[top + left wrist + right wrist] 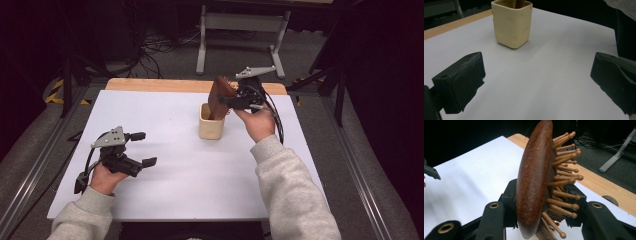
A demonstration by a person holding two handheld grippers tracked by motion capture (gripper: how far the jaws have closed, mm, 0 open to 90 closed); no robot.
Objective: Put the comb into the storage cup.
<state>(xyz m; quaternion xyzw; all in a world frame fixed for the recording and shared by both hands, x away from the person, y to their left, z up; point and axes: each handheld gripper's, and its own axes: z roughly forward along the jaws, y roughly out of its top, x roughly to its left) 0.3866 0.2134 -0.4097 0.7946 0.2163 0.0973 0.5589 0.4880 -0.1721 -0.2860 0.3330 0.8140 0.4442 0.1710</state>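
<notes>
The wooden hairbrush (220, 96) is standing handle-down in the cream cup (211, 125), its head leaning up and away toward the far edge of the counter (165, 200). The right tongs (239, 100) are clenching that head from the right side, so the brush's long axis is running steeply upward out of the cup, tilted a little. The right hand (260, 124) is right there on it; the left is well apart, so any lift or push looks like the right side's job, straight along that axis.

The right gripper view is giving the close detail: the smooth brown back of the brush turned left, wooden pins fanning right, jaws pressing either side. The left gripper view is looking across at the cup, with just a sliver of handle poking inside the rim. The left tongs (141, 149) are hanging released, jaws spread wide, low over bare counter.
</notes>
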